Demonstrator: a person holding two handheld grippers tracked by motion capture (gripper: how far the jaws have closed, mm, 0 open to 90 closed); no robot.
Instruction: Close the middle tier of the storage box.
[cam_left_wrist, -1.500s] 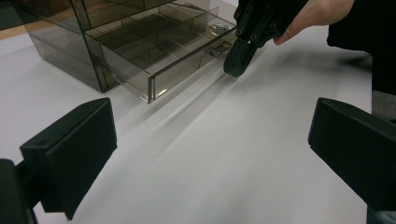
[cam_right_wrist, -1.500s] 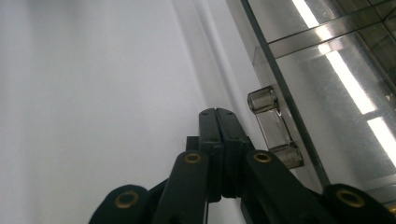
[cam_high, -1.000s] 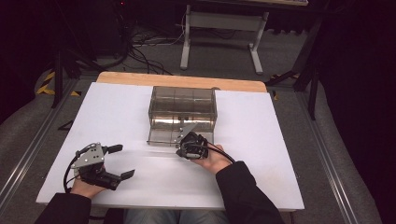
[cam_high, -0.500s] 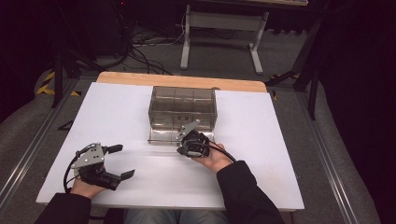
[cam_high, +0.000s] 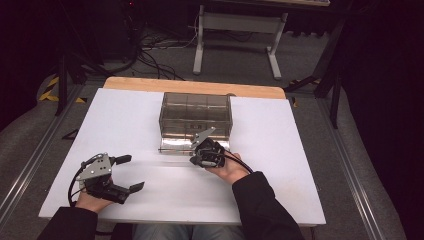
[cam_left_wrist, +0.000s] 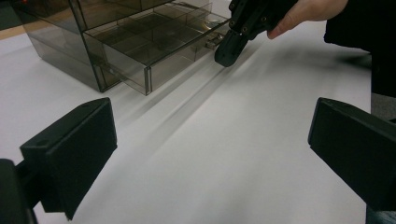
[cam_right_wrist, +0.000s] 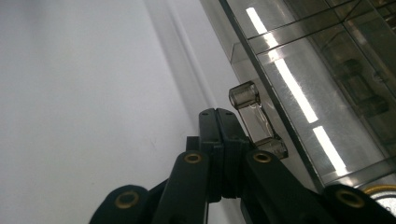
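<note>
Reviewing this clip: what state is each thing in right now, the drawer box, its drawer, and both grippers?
Drawer box: upright on the table, smoky clear plastic.
Bottom drawer: pulled partly out, compartments visible.
Drawer handle: beside the shut jaws, not clamped.
Right gripper: shut, at the drawer front.
Left gripper: open, nothing between its jaws, apart from the box.

Overhead light brightens the white tabletop (cam_high: 125, 130) while the surrounding room stays dark. 2 glare streaks cross the clear drawer front (cam_right_wrist: 299, 93). Soft shadows streak the tabletop; near claw parts blur.
</note>
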